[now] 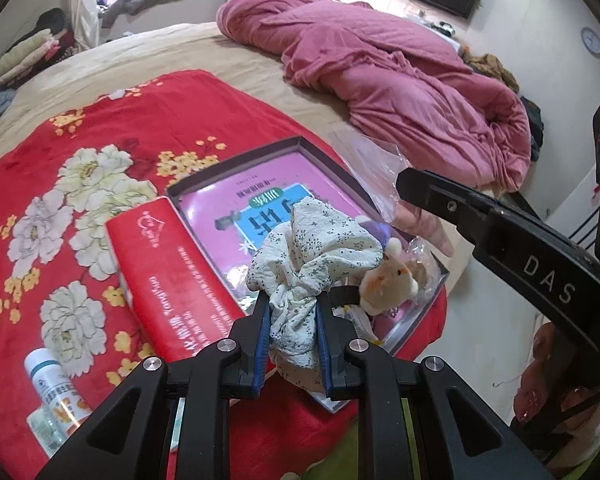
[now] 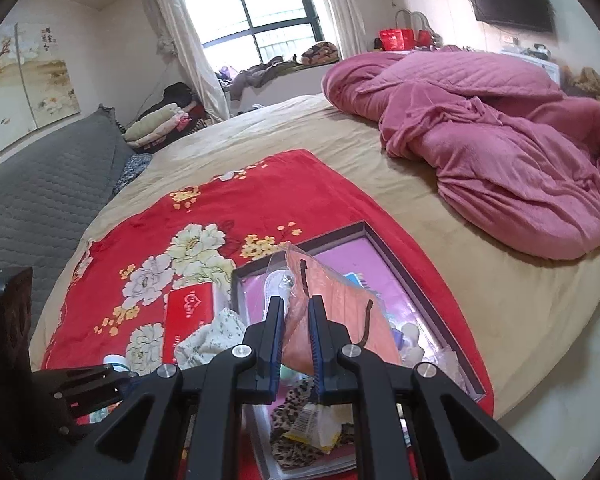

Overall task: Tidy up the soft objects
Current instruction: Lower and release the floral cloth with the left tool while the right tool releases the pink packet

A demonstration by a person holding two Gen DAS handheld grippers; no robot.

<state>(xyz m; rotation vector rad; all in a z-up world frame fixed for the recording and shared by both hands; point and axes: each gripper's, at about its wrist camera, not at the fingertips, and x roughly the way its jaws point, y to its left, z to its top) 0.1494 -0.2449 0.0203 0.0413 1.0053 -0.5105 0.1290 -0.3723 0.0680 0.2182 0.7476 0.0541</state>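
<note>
Two grippers are over a red floral blanket [image 2: 220, 216] spread on a tan bed [image 2: 480, 288], each clamped on something soft. The left gripper [image 1: 292, 312] pinches a bunched white cloth with small dark flowers [image 1: 308, 248], its blue pads pressed into the gathered fabric, just above the near corner of a shallow dark-rimmed box [image 1: 236, 160] with a pink printed bottom. A small cream plush toy [image 1: 388, 280] sits in that corner, right beside the cloth. The right gripper [image 2: 296, 320] is closed on an orange item in a clear plastic bag [image 2: 332, 292] (dark cord on it), held over the same box; leopard-print fabric [image 2: 296, 408] and a yellow packet [image 2: 316, 428] lie in the box below. A red carton [image 1: 172, 272] lies against the box's left side, and a white bottle [image 1: 56, 388] lies near it on the blanket. A crumpled pink quilt [image 2: 500, 152] lies well apart at the far side
</note>
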